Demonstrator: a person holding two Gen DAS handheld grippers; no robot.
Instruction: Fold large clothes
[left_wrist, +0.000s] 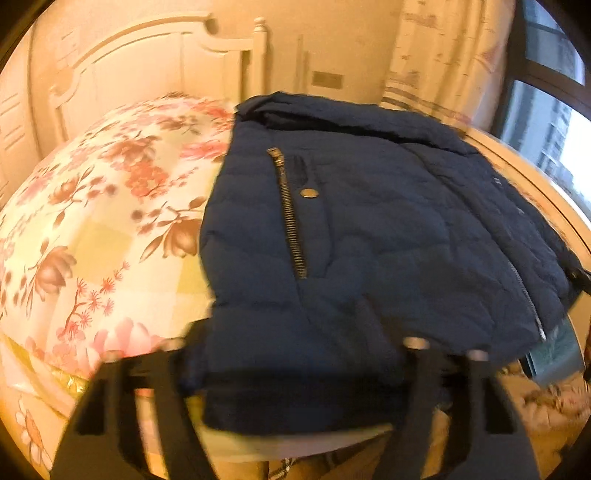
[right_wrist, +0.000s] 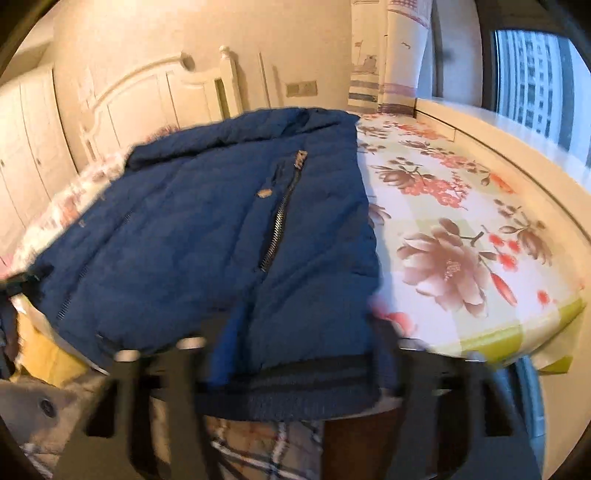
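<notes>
A dark blue padded jacket (left_wrist: 369, 221) lies on the floral bed sheet (left_wrist: 110, 221), with its collar toward the headboard and its hem at the near edge. A pocket zipper (left_wrist: 291, 221) and a brass snap show on its front. My left gripper (left_wrist: 295, 354) has the left part of the hem between its black fingers, and the fabric fills the gap. In the right wrist view the jacket (right_wrist: 203, 221) covers the left half of the sheet (right_wrist: 461, 221). My right gripper (right_wrist: 291, 350) has the ribbed hem band (right_wrist: 288, 391) bunched between its fingers.
A white headboard (left_wrist: 147, 66) stands behind the bed, and a wardrobe (right_wrist: 29, 147) at far left. A patterned curtain (left_wrist: 443, 55) and a window (right_wrist: 535, 74) are on the right, beside a ledge. Plaid fabric (right_wrist: 258, 450) shows below the bed's near edge.
</notes>
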